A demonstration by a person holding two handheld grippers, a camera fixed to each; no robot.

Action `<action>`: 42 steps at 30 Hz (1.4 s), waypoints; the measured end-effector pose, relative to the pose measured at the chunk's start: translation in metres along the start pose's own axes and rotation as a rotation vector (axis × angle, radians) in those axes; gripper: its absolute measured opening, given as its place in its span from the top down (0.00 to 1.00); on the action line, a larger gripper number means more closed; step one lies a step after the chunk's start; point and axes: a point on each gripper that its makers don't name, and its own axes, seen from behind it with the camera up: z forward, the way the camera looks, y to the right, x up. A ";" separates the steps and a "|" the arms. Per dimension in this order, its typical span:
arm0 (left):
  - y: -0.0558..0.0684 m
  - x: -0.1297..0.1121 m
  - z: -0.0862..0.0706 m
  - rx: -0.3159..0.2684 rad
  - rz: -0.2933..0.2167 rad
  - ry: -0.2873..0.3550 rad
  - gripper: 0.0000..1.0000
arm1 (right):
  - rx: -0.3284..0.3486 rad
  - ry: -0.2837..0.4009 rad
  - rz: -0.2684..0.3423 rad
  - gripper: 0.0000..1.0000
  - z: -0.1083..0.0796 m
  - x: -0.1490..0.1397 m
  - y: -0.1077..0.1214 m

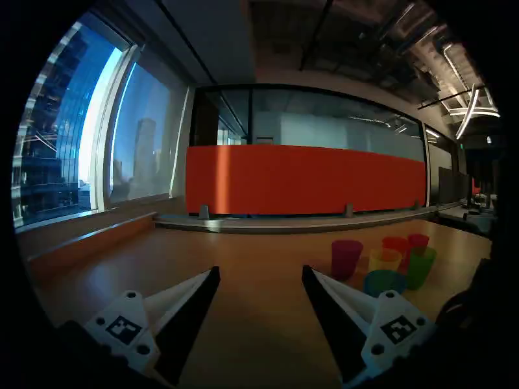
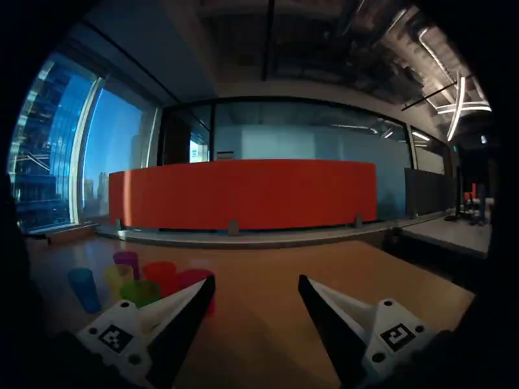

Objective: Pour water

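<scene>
Several coloured plastic cups stand grouped on the wooden table. In the left gripper view they sit at right: a purple cup, a yellow cup, a teal cup, a green cup and red cups behind. My left gripper is open, empty, left of the cups. In the right gripper view the cluster lies at lower left: a blue cup, a purple cup, a green cup and a red cup. My right gripper is open and empty, to the cups' right.
An orange partition with glass above runs along the table's far edge. Tall windows line the left side. A second desk with small items stands at the right.
</scene>
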 end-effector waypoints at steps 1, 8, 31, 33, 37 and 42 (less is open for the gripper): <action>0.000 0.003 0.000 -0.002 -0.006 -0.001 0.06 | 0.001 -0.001 0.000 0.01 0.000 0.002 0.000; 0.002 0.033 0.000 -0.016 -0.005 -0.010 0.06 | 0.014 -0.021 0.001 0.01 -0.002 0.026 0.001; 0.013 0.162 0.003 -0.065 0.025 0.021 0.06 | 0.037 -0.026 0.058 0.01 0.010 0.137 0.014; 0.012 0.171 0.004 -0.065 0.030 0.027 0.06 | 0.041 -0.025 0.047 0.01 0.011 0.145 0.014; 0.013 0.181 0.005 -0.073 0.031 0.025 0.06 | 0.053 -0.021 0.037 0.01 0.010 0.157 0.011; 0.020 0.187 0.006 -0.104 0.014 0.016 0.06 | 0.065 -0.022 0.038 0.01 0.008 0.166 0.009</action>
